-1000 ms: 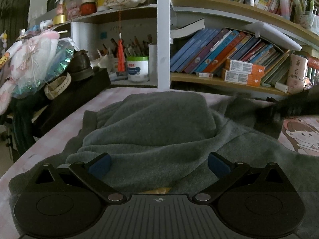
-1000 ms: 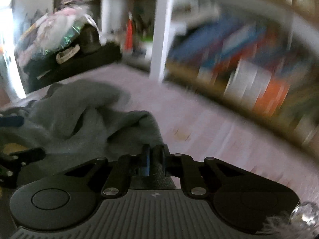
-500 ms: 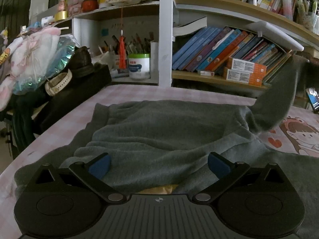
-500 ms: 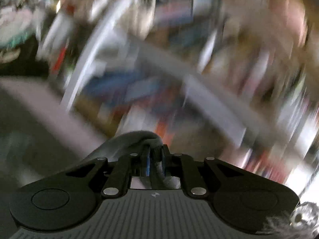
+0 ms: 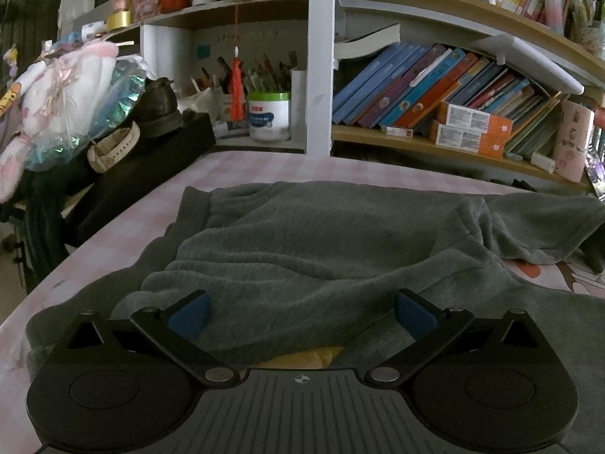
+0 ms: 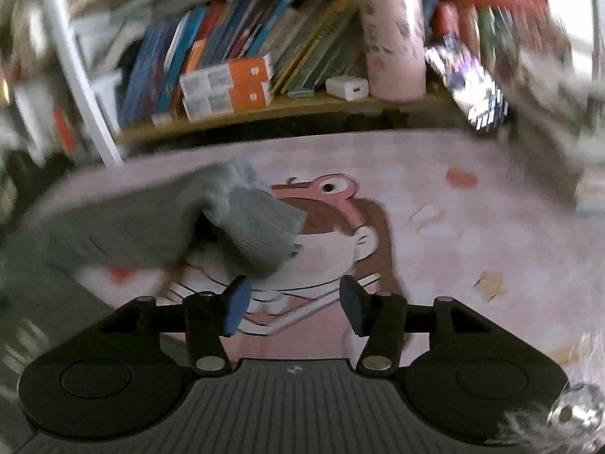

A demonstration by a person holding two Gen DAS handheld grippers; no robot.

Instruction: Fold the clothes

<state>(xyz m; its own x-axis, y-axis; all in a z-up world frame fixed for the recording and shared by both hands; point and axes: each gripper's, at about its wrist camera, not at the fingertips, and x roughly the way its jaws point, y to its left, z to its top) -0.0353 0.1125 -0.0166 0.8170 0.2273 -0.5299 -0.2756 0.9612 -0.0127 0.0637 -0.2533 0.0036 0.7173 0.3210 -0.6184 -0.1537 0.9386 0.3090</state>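
A dark grey fleece garment [image 5: 321, 249] lies spread and rumpled on the pink checked bed cover [image 5: 264, 166]. My left gripper [image 5: 300, 314] hovers low over its near part, open, blue pads wide apart with nothing between them. A small yellow patch [image 5: 306, 357] shows under the cloth near the gripper body. In the right wrist view the garment's sleeve end [image 6: 242, 219] lies on the cover just beyond my right gripper [image 6: 291, 304], which is open and apart from the cloth. The sleeve also trails off at the right [image 5: 548, 227] in the left wrist view.
A bookshelf [image 5: 453, 90] packed with books stands behind the bed. A black box [image 5: 159, 159] and a pile of bags and toys [image 5: 68, 102] sit at the left. A cartoon print [image 6: 340, 227] marks the cover on the right. A pink cylinder [image 6: 393, 38] stands on the shelf.
My right gripper, shut on the sleeve, swung it out to the right, then opened and let it drop onto the cover. The garment now lies flatter. The left gripper stayed put.
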